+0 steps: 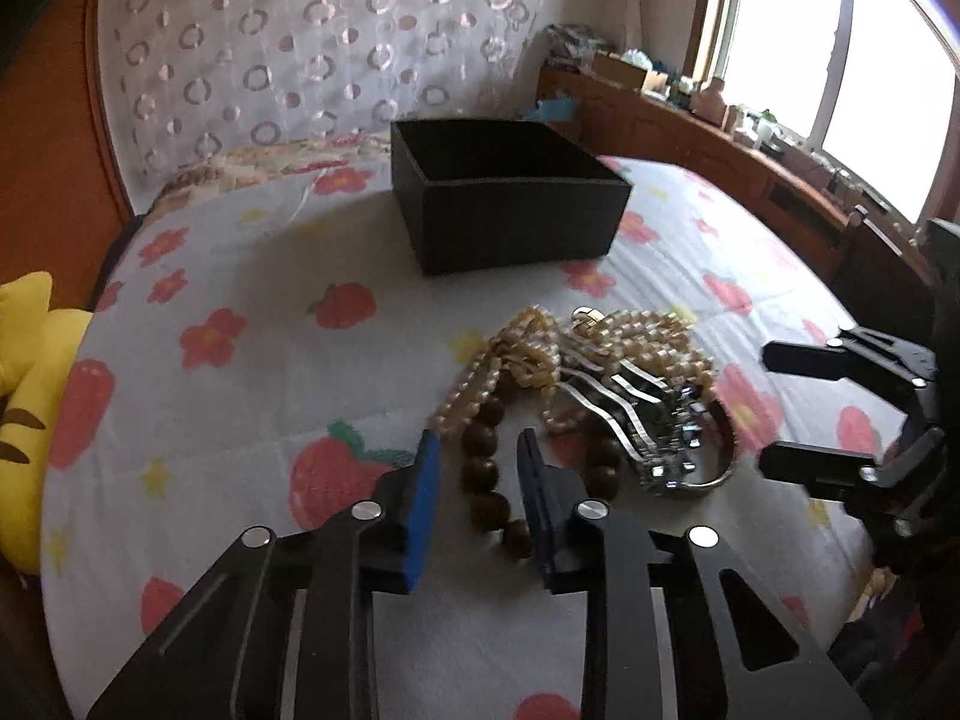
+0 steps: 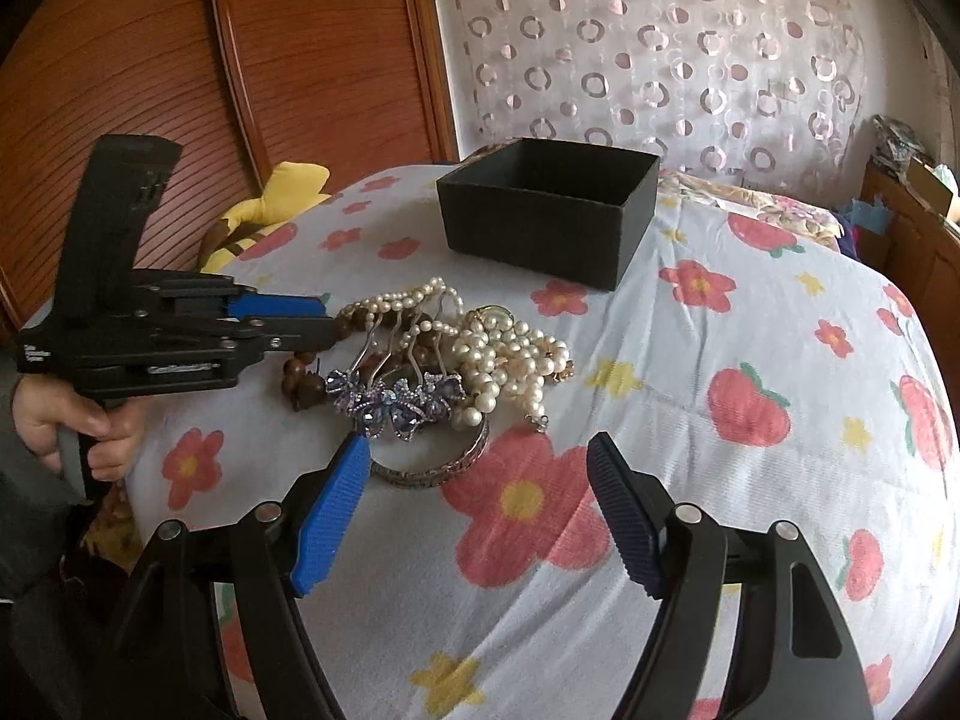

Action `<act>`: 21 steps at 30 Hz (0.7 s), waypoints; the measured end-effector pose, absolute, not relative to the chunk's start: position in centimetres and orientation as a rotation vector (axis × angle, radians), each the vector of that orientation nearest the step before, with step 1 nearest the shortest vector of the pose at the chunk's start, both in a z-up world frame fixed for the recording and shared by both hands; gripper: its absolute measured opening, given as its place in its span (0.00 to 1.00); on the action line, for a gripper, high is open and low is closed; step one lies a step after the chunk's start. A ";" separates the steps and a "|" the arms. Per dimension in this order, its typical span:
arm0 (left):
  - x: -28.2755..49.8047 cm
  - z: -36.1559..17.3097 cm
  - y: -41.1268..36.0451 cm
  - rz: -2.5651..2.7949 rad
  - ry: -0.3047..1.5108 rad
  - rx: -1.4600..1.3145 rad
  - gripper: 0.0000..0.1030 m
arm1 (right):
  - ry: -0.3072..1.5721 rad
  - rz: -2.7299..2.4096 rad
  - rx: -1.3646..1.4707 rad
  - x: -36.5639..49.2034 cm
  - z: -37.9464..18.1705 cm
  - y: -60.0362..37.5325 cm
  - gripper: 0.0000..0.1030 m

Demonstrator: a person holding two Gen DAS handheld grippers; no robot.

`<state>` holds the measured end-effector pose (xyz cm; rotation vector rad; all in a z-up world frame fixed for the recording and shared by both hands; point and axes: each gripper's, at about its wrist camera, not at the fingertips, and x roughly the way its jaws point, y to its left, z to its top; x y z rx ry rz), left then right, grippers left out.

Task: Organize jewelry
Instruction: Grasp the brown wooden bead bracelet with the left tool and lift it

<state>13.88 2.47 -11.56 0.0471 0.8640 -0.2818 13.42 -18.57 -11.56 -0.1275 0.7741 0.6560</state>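
A heap of jewelry lies on the flowered bedspread (image 1: 252,276): a pearl necklace (image 1: 654,342) (image 2: 516,354), a brown wooden bead bracelet (image 1: 483,468) (image 2: 303,381), a purple jeweled hair comb (image 2: 396,402) (image 1: 648,420) and a silver bangle (image 2: 432,471) (image 1: 717,462). An open, empty black box (image 1: 504,198) (image 2: 546,210) stands behind the heap. My left gripper (image 1: 480,456) (image 2: 327,315) is open, its jaws on either side of the wooden beads, the pads apart from them. My right gripper (image 2: 480,450) (image 1: 765,408) is open and empty, just short of the bangle.
A yellow plush toy (image 1: 24,396) (image 2: 264,204) lies at the bed's left edge. A wooden wardrobe (image 2: 150,60) and a patterned curtain (image 2: 660,42) stand behind. A cluttered wooden counter (image 1: 708,126) runs under the window on the right.
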 end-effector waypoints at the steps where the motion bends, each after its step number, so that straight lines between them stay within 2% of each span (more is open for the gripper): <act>1: 14.0 -11.8 2.5 -0.273 0.872 0.051 0.23 | 0.773 0.656 -0.128 13.5 -11.5 -18.6 0.75; 4: 13.9 -11.9 2.7 -0.267 0.872 0.050 0.23 | 0.772 0.658 -0.125 13.5 -11.6 -18.6 0.75; 6: 13.8 -11.8 2.6 -0.280 0.872 0.051 0.12 | 0.771 0.659 -0.124 13.4 -11.6 -18.6 0.75; 21: 10.1 -4.9 2.3 -0.305 0.675 0.025 0.12 | 0.769 0.657 -0.120 13.4 -11.6 -18.5 0.75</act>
